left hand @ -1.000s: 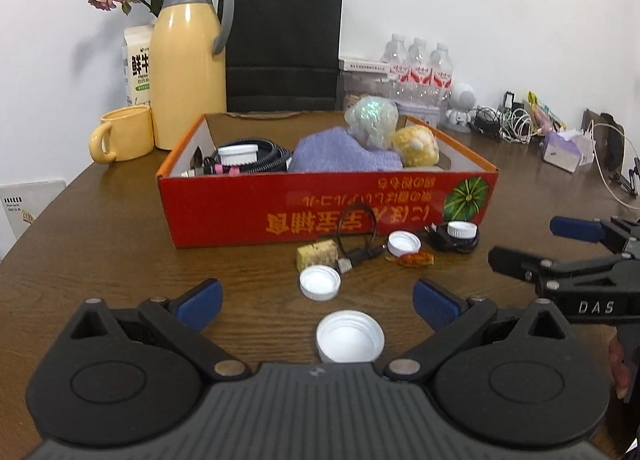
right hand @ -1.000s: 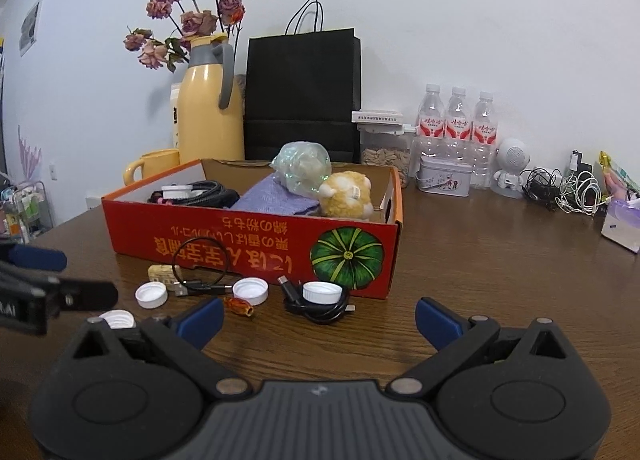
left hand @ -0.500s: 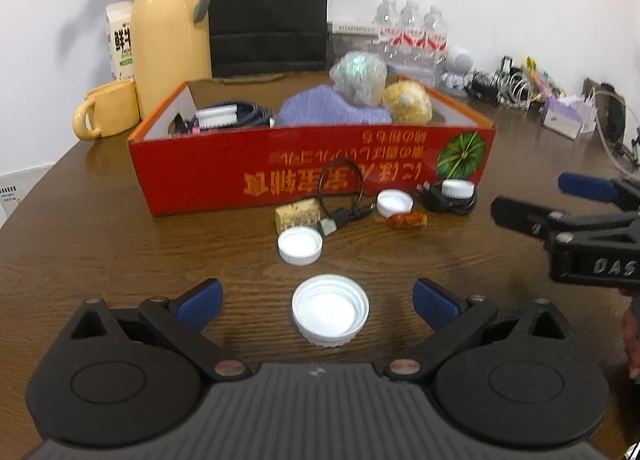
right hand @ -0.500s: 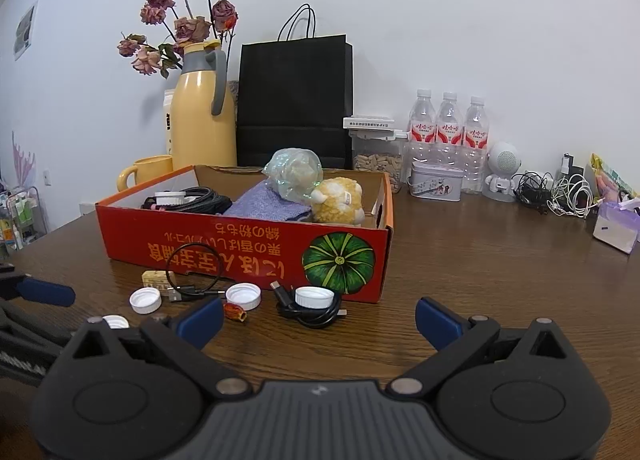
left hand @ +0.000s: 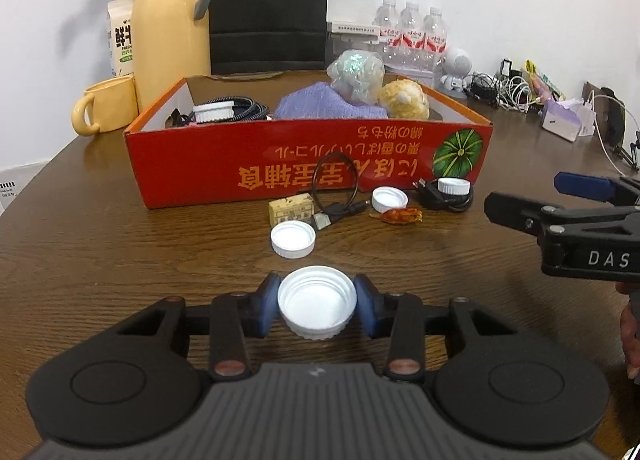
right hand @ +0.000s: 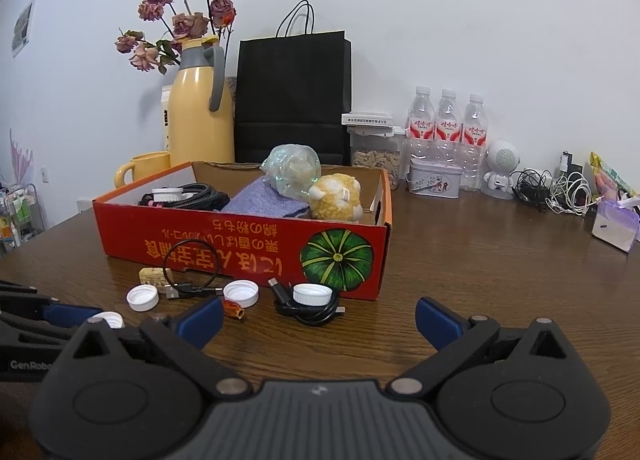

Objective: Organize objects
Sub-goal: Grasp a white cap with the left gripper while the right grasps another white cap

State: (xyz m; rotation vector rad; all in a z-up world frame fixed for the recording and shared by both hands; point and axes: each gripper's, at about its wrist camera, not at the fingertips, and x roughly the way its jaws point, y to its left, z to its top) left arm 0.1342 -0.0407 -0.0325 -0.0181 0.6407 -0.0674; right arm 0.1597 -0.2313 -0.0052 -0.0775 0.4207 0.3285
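A white bottle cap (left hand: 317, 302) lies open side up on the brown table, between the blue pads of my left gripper (left hand: 316, 306). The jaws are closing and both pads touch the cap's rim. Beyond it lie a smaller white cap (left hand: 293, 239), a cork block (left hand: 291, 209), a looped black cable (left hand: 336, 187), another cap (left hand: 389, 199), an orange wrapped bit (left hand: 402, 215) and a cap on a coiled cable (left hand: 453, 186). Behind them stands the red box (left hand: 304, 163) with cloth, a plush toy and cables inside. My right gripper (right hand: 318, 322) hovers open and empty in front of the box.
A yellow thermos (left hand: 172, 15), a yellow mug (left hand: 106, 105), a milk carton and a black paper bag (left hand: 268, 3) stand behind the box. Water bottles (left hand: 412, 31), a small white robot figure, tangled chargers (left hand: 504, 89) and a tissue pack line the back right.
My left gripper's jaws have swung in from wide open until the pads meet the white cap. The cap now sits further up in the left wrist view. The right gripper has stayed put.
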